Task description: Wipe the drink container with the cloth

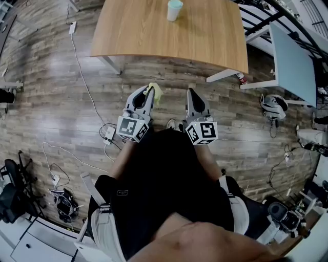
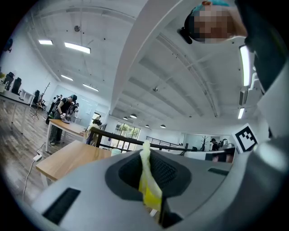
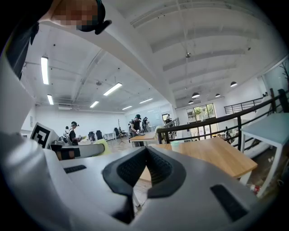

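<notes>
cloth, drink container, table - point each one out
cloth (image 2: 149, 189): left gripper view, on the yellow strip pinched between the jaws
drink container (image 1: 174, 11): head view, on its pale side wall
table (image 1: 154, 36): head view, on the bare wooden top

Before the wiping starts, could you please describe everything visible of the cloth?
The cloth is pale yellow, thin and soft-looking, bunched into a narrow strip. It is pinched between the shut jaws of the left gripper, a crumpled tuft poking past their tips. It is held in the air, short of the table.
</notes>
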A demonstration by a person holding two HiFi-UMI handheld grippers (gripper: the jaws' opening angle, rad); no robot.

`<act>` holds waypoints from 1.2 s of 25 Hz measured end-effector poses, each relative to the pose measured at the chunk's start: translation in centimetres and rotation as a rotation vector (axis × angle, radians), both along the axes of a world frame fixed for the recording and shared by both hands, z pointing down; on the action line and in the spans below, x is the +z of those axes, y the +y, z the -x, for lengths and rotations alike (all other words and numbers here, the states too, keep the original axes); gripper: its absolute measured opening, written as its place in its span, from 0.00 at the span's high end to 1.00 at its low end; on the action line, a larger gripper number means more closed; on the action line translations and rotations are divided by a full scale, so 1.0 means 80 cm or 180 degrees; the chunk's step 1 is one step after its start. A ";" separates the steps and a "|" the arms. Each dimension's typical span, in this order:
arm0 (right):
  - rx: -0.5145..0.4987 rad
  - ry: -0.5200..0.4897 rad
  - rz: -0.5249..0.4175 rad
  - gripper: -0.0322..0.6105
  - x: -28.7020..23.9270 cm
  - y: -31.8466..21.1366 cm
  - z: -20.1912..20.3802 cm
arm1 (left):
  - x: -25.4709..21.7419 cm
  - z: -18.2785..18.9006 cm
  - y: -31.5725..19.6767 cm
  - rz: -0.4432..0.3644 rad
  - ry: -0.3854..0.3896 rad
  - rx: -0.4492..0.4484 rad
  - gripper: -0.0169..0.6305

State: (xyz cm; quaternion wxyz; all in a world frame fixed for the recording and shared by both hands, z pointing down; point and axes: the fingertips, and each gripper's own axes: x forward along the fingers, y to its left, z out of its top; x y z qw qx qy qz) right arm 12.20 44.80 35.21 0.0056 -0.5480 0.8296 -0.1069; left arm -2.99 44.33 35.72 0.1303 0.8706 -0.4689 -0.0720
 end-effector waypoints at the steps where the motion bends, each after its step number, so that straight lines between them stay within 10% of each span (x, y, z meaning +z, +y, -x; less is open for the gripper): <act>1: 0.0005 -0.0003 -0.0007 0.90 0.000 0.000 0.002 | 0.000 0.002 0.000 0.0001 0.0004 0.0006 0.91; 30: 0.0333 0.0032 -0.0052 0.90 0.005 -0.049 0.070 | 0.028 0.079 -0.051 0.0163 0.0033 0.0281 0.91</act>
